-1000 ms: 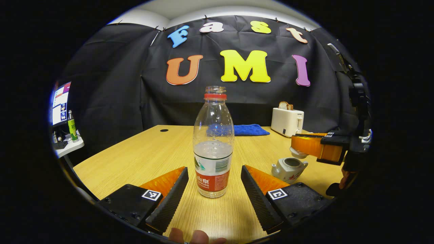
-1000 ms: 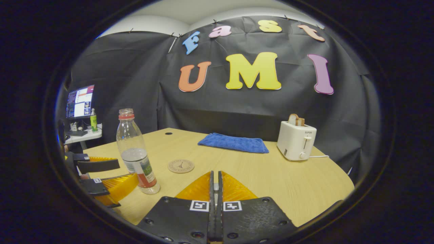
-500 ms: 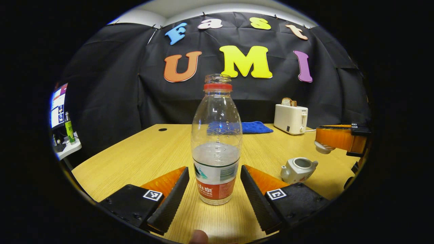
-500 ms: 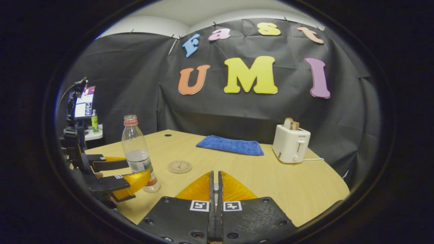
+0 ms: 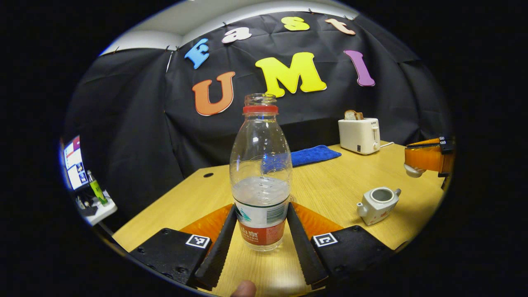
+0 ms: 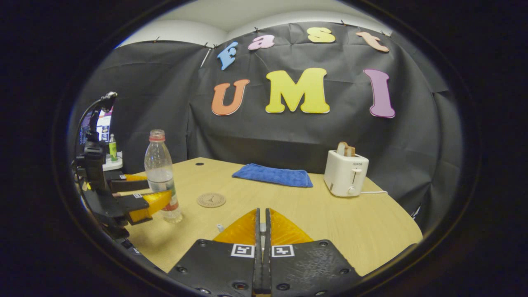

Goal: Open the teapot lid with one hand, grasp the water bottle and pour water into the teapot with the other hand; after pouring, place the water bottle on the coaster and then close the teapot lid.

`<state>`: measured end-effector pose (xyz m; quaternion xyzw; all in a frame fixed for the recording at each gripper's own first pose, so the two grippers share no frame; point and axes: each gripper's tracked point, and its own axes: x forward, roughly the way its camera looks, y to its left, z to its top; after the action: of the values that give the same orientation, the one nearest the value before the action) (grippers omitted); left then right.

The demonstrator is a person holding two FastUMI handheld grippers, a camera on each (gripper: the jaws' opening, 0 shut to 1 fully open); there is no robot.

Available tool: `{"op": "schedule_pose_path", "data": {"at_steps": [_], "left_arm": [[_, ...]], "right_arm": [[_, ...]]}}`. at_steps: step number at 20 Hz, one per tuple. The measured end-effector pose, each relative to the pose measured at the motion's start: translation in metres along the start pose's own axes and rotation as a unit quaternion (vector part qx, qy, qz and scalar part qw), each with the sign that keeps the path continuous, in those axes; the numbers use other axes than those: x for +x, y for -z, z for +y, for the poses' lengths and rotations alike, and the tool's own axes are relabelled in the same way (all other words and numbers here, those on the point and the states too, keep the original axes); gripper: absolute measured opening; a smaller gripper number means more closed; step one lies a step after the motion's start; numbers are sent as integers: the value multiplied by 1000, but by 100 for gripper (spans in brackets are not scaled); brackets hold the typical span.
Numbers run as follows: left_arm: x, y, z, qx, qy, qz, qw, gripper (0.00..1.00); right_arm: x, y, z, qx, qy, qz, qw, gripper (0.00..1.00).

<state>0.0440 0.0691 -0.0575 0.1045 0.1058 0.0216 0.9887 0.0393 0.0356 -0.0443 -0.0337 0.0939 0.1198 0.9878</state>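
Water bottle (image 5: 260,181) stood upright near the table's (image 5: 330,181) left front edge, left gripper (image 5: 260,237) fingers pressed against its lower sides; teapot (image 5: 377,203) sat open to its right, right gripper (image 6: 260,231) pinching the lid (image 5: 412,170) above.

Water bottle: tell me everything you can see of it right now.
The bottle is clear plastic, upright on the table, uncapped, with a red ring below its open mouth and a white, green and red label low on the body. Water fills it under halfway. The left gripper has both fingers against the label, one on each side. In the right gripper view it stands left of the coaster.
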Motion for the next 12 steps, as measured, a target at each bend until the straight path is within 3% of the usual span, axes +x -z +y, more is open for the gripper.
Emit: {"op": "schedule_pose_path", "data": {"at_steps": [4,7,12], "left_arm": [[4,-18,7,133,-23,-17,991,75],[8,-28,9,236,-35,-23,971,75],[13,-26,10,355,-37,-14,934,74]], "right_arm": [[-6,1,-17,0,7,-1,1000,0],[-11,4,-31,6,13,-3,1000,1],[-16,13,-53,2,26,4,1000,0]]}}
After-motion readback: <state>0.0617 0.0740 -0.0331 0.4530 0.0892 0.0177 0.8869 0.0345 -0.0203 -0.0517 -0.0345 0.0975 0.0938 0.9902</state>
